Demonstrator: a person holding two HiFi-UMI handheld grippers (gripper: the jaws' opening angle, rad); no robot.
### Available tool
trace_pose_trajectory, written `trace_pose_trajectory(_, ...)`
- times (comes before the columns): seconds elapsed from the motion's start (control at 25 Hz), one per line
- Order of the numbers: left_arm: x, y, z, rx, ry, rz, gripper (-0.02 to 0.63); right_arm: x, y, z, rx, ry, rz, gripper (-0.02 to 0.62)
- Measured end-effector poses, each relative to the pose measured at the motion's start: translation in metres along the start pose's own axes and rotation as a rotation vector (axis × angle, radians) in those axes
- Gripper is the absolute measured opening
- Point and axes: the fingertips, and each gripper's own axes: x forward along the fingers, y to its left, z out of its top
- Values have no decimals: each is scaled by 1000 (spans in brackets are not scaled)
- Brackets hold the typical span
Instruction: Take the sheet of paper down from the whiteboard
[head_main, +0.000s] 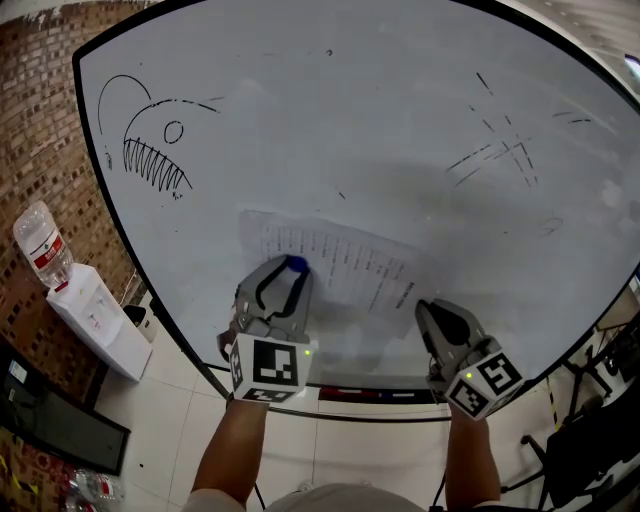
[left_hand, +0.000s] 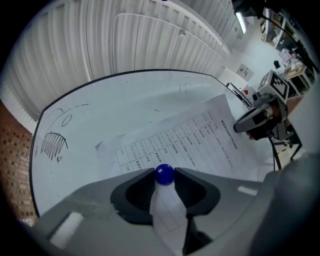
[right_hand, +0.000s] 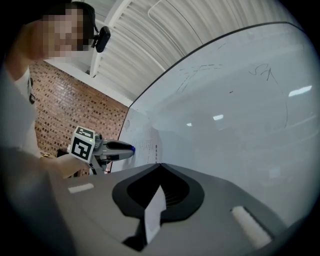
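A printed sheet of paper (head_main: 340, 262) lies flat against the whiteboard (head_main: 380, 120), low in the middle. A blue round magnet (head_main: 296, 264) sits on the sheet's left part. My left gripper (head_main: 290, 272) is closed on that magnet; in the left gripper view the blue magnet (left_hand: 164, 174) is clamped between the two jaw tips, with the paper (left_hand: 200, 137) behind it. My right gripper (head_main: 423, 309) is at the sheet's lower right edge. In the right gripper view its jaws meet, pinching a strip of the paper (right_hand: 155, 210).
A fish sketch (head_main: 150, 140) and pen strokes (head_main: 500, 155) mark the board. The board's tray (head_main: 380, 392) runs under the grippers. A water dispenser (head_main: 95, 315) with a bottle stands at the left by a brick wall (head_main: 35, 150).
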Motion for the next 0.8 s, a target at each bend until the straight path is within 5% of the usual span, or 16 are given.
trace_pose_trajectory(0.24, -34, -19, -23, -139, -16, -73, 129, -35, -8, -34, 33, 56, -16, 8)
trace_pose_trajectory(0.56, -107, -67, -136, -467, 119, -77, 130, -121, -29, -126, 110, 198, -157, 8)
trace_pose_trajectory(0.8, -119, -83, -167, -541, 187, -82, 130, -141, -35, -169, 148, 274, -221, 6)
